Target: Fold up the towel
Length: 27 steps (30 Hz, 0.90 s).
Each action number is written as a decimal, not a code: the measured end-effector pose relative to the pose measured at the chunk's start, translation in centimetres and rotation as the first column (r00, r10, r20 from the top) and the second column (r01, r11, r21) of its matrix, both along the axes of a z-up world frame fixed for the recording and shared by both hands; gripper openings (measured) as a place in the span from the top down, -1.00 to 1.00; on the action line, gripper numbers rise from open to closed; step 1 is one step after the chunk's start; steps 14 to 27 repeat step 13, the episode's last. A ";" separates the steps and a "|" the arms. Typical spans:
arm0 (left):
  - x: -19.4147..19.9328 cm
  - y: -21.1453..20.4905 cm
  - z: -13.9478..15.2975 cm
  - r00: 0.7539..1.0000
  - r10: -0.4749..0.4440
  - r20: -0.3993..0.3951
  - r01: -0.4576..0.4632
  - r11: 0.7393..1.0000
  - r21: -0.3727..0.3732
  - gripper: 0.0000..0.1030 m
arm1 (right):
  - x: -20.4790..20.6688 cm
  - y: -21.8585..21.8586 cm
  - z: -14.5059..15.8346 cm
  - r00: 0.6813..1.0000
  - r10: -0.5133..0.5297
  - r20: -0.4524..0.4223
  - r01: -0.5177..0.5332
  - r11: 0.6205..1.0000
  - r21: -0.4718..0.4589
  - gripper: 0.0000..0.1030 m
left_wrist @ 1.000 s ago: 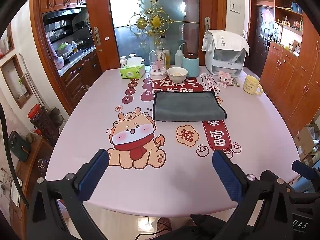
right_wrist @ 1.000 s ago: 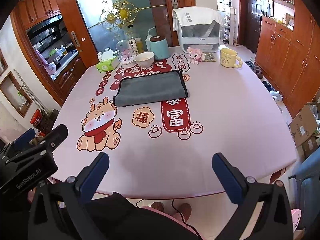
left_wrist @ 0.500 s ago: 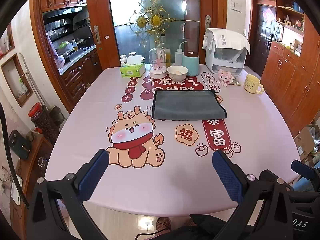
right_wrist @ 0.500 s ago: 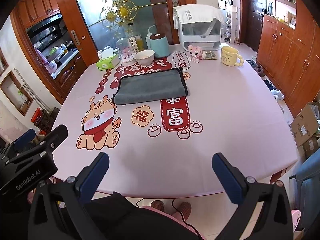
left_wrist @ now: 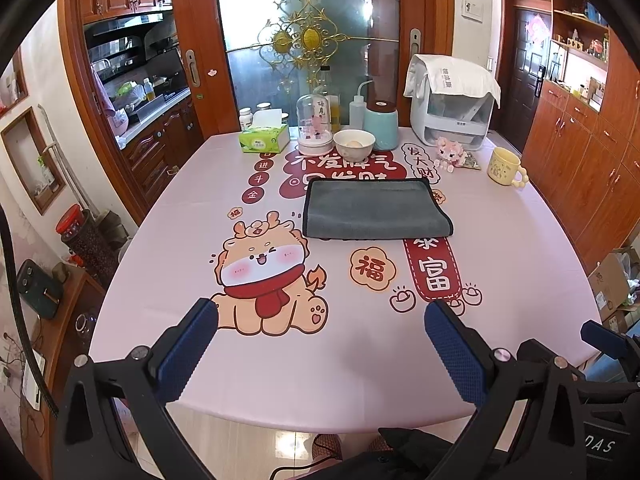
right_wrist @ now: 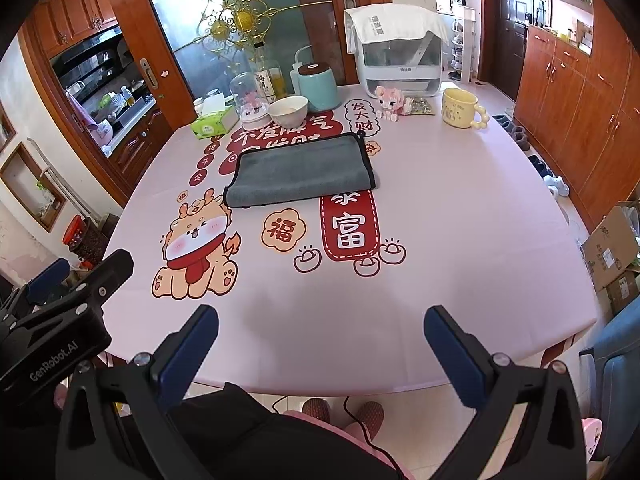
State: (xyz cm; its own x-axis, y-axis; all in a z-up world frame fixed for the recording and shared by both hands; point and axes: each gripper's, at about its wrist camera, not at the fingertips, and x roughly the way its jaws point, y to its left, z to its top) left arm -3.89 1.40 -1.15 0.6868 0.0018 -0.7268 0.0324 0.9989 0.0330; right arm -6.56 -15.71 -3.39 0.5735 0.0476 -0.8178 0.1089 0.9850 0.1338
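Note:
A grey towel [left_wrist: 374,209] with a dark hem lies flat on the pink table [left_wrist: 360,344], past its middle; it also shows in the right wrist view [right_wrist: 302,170]. It looks folded over once. My left gripper [left_wrist: 320,316] is open and empty above the table's near edge, far short of the towel. My right gripper [right_wrist: 320,320] is open and empty, also above the near edge. The left gripper's body [right_wrist: 60,312] shows at the left of the right wrist view.
At the table's far end stand a tissue box [left_wrist: 264,141], a glass dome [left_wrist: 315,124], a white bowl [left_wrist: 354,144], a teal jar [left_wrist: 382,125], a white appliance [left_wrist: 452,106], a pink toy [left_wrist: 450,153] and a yellow mug [left_wrist: 505,167]. Wooden cabinets [left_wrist: 580,152] line the right.
Both grippers have moved slightly forward toward the table; the towel sits a little lower in view. Both stay open, and the towel has not moved.

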 end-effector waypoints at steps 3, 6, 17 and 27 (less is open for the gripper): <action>0.0 0.0 0.0 1.000 0.000 -0.001 0.000 1.000 0.000 -0.99 | -0.1 0.0 -0.1 1.000 -0.001 -0.001 0.001 1.000 0.000 -1.00; 0.0 -0.1 0.0 1.000 0.000 0.000 0.000 1.000 0.001 -0.99 | 0.1 -0.1 0.0 1.000 0.000 0.000 0.000 1.000 0.000 -1.00; 0.1 -0.1 0.1 1.000 0.000 -0.002 0.000 1.000 0.000 -0.99 | 0.1 -0.1 0.1 1.000 0.000 -0.001 0.000 1.000 0.001 -1.00; 0.1 -0.1 0.1 1.000 0.000 -0.002 0.000 1.000 0.000 -0.99 | 0.1 -0.1 0.1 1.000 0.000 -0.001 0.000 1.000 0.001 -1.00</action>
